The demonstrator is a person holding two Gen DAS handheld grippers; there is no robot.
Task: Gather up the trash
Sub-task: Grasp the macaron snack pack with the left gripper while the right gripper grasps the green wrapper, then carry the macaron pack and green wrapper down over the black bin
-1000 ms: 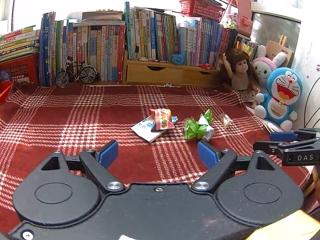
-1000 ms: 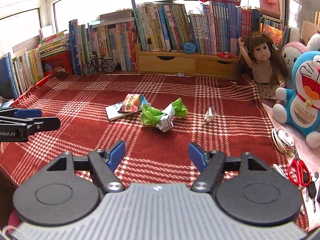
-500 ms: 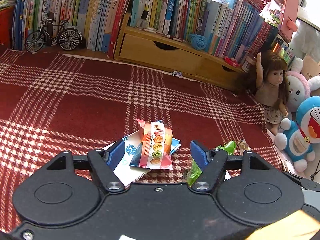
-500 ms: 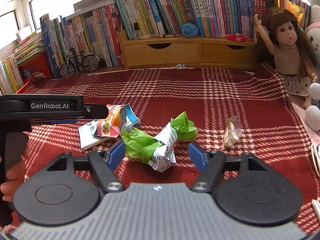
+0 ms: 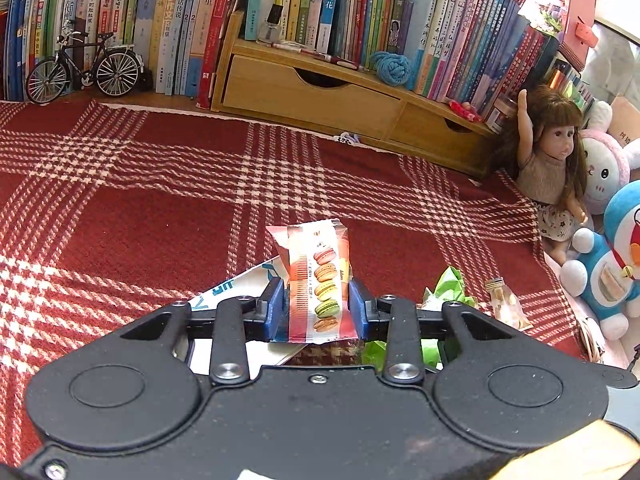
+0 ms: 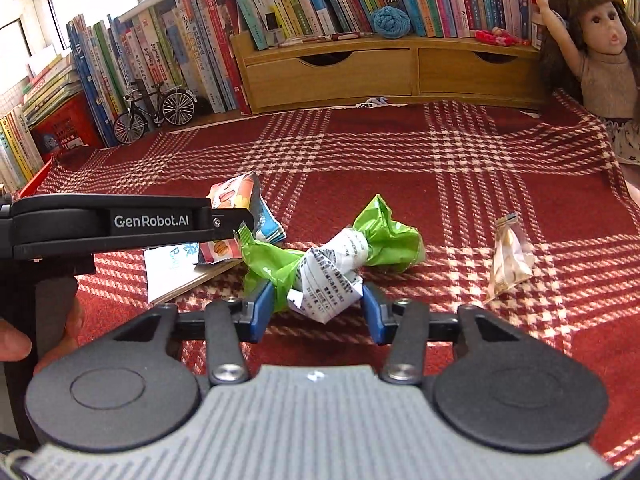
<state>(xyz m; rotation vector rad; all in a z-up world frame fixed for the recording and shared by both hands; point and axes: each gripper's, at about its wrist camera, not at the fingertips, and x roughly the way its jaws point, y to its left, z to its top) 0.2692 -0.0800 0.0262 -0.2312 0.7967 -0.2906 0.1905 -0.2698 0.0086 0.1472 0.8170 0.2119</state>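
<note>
Both grippers at the trash on the red plaid cloth (image 5: 120, 220).

The left gripper (image 5: 318, 308) has just been closing, and its blue pads now press both sides of the macaron wrapper (image 5: 320, 280), which stands up above a white booklet (image 5: 224, 292). The right gripper (image 6: 318, 306) has been closing too (jaws half wide); the green and white wrapper (image 6: 340, 256) lies between them, the left pad touching it, the right pad still apart. A small clear packet (image 6: 510, 256) lies near on the right.

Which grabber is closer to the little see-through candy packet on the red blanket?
Right. The right gripper sits around the green wrapper, just beside the clear candy packet. The left gripper is farther away, at the macaron wrapper.
</note>
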